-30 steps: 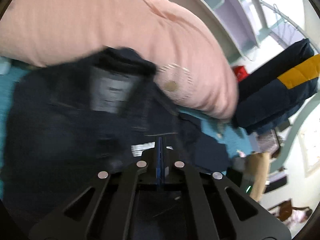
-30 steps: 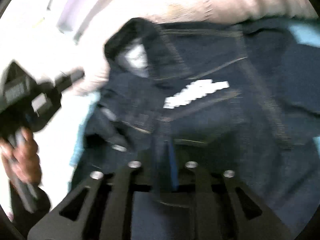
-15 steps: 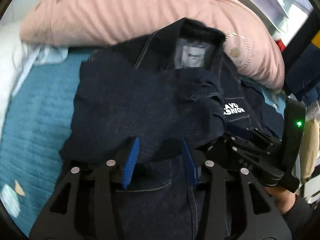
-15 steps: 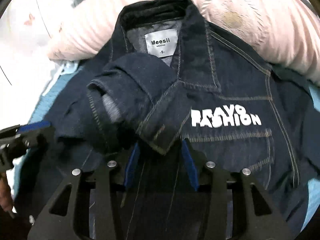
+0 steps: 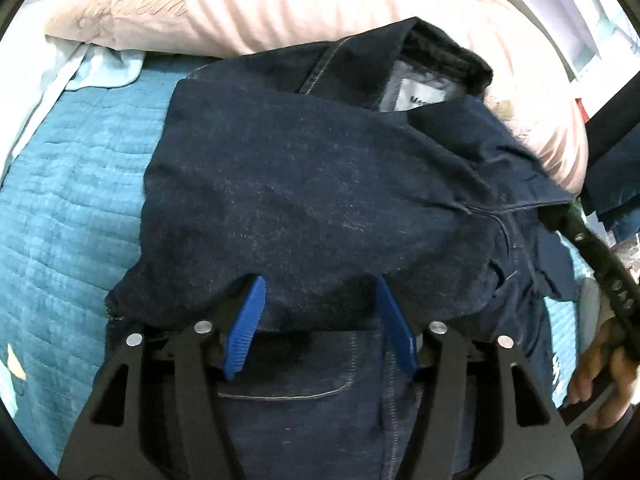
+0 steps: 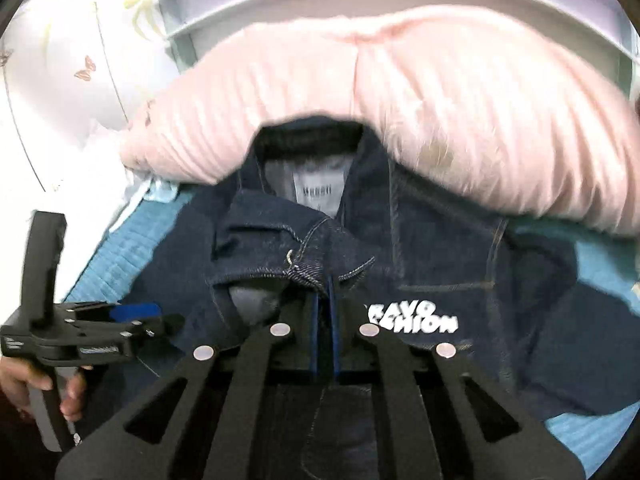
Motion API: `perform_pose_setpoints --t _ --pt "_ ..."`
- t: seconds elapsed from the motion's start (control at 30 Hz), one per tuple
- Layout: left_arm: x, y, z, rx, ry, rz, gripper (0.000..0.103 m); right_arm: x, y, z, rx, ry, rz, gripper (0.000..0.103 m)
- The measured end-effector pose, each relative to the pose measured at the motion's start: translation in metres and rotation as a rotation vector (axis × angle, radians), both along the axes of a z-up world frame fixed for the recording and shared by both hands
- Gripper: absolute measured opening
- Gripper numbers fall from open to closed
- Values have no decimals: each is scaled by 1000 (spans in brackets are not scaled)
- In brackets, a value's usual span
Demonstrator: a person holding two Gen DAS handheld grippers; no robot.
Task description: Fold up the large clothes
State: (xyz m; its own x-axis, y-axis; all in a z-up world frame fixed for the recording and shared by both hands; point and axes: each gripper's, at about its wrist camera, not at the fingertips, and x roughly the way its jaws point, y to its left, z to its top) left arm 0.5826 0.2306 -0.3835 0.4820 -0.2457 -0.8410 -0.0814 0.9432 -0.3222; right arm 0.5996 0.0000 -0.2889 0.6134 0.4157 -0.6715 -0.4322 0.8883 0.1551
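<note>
**Denim jacket half folded on the bed, sleeve cuff pinched**

At the bottom centre of the right wrist view, the right gripper (image 6: 325,300) has its blue pads pressed together on the sleeve cuff (image 6: 304,268). In the left wrist view the left gripper (image 5: 320,312) is opening, pads spread around folded cloth without pressing it. The denim jacket (image 5: 312,184) fills mid-frame on the teal bedspread (image 5: 72,200); its collar meets the pink pillow (image 6: 460,108) above.
</note>
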Motion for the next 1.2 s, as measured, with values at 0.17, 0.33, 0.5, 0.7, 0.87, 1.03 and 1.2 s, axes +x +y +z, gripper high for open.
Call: perform_pose_setpoints --t 0.17,0.33,0.5,0.7,0.87,1.03,1.2 --pt "5 -11 -3 8 13 11 61 -3 0 11 -79 -32 -11 4" --pt "2 -3 5 -48 -28 40 67 42 -13 -70 -94 283 -58 9" --pt "16 0 -20 34 85 53 67 31 -39 -74 25 315 -115 21" --pt "25 -15 -28 117 102 20 69 -10 -26 -53 126 287 3 37" --pt "28 -10 -26 82 105 32 70 -15 -7 -77 70 315 95 39" --pt "21 -3 -25 95 103 22 71 -15 4 -88 -32 286 122 23" --pt "19 -5 -25 85 92 8 72 -22 -21 -69 -65 245 77 22"
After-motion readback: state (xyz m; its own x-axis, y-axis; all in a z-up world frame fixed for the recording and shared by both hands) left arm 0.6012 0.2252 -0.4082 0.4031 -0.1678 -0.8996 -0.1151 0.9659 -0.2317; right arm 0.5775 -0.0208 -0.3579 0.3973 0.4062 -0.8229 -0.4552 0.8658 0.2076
